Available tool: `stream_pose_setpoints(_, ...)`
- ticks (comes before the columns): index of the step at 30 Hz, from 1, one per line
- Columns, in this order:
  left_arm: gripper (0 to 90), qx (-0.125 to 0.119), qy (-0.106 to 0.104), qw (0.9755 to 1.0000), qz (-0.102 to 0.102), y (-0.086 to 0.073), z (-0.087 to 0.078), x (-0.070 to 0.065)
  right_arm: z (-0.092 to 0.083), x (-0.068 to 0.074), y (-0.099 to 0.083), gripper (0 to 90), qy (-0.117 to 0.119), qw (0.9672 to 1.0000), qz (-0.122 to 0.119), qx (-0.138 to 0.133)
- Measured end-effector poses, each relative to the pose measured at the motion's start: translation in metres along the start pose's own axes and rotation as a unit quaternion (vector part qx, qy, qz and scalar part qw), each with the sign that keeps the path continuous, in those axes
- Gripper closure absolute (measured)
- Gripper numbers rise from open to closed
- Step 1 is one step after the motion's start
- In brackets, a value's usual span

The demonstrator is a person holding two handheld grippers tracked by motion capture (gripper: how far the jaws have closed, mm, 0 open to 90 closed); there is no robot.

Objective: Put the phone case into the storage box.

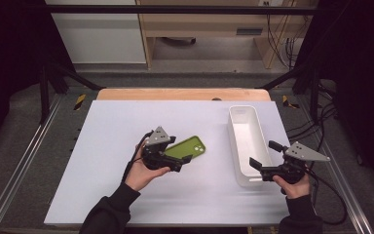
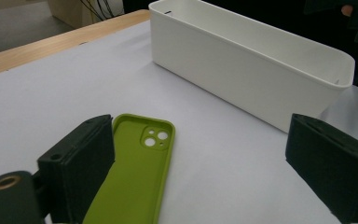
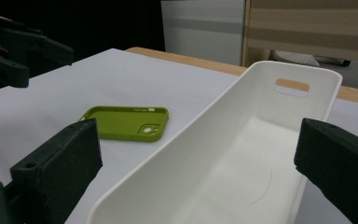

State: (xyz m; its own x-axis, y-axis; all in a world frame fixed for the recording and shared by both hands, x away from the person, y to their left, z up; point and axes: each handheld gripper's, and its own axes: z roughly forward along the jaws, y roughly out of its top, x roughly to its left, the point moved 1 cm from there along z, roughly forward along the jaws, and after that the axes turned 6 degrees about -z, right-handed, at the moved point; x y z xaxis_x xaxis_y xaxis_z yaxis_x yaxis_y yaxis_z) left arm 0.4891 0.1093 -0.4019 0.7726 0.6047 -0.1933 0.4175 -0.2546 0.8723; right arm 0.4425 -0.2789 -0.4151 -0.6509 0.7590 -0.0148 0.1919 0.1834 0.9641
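The green phone case [image 1: 187,147] lies mid-table, not yet in the white bin [image 1: 246,141]; left gripper [image 1: 177,163] and right gripper [image 1: 263,156] both gape empty.

Person wears black long sleeves w/ ribbed cuffs. Left gripper [image 1: 175,155]: black body, grey three-cornered plate on top, black cable trailing past the wrist. Right gripper [image 1: 263,155]: same black build, grey plate, black cable. Jaws are blocky matte black, w/ a brass-coloured ring near the left gripper's base.
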Motion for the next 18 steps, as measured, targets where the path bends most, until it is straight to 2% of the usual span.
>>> stream_pose_setpoints(3, 3.7, -0.003, 0.012, 0.9999, -0.007, 0.000, -0.010, 0.009, 0.000, 0.000, 0.000, 1.2, 0.000, 1.0000, 0.002, -0.001)
stream_pose_setpoints(7, 3.2, -0.002, 0.026, 0.9996, -0.006, 0.000, -0.018, 0.018, -0.001, 0.000, 0.000, 1.2, 0.000, 1.0000, 0.003, 0.000)
stream_pose_setpoints(14, 2.8, -0.002, 0.039, 0.9992, -0.004, 0.002, -0.022, 0.029, -0.002, 0.000, 0.001, 1.2, 0.001, 1.0000, 0.004, -0.004)
stream_pose_setpoints(18, 2.7, 0.003, 0.045, 0.9990, 0.005, 0.005, -0.020, 0.037, -0.002, 0.000, 0.001, 1.2, 0.002, 1.0000, 0.003, -0.003)
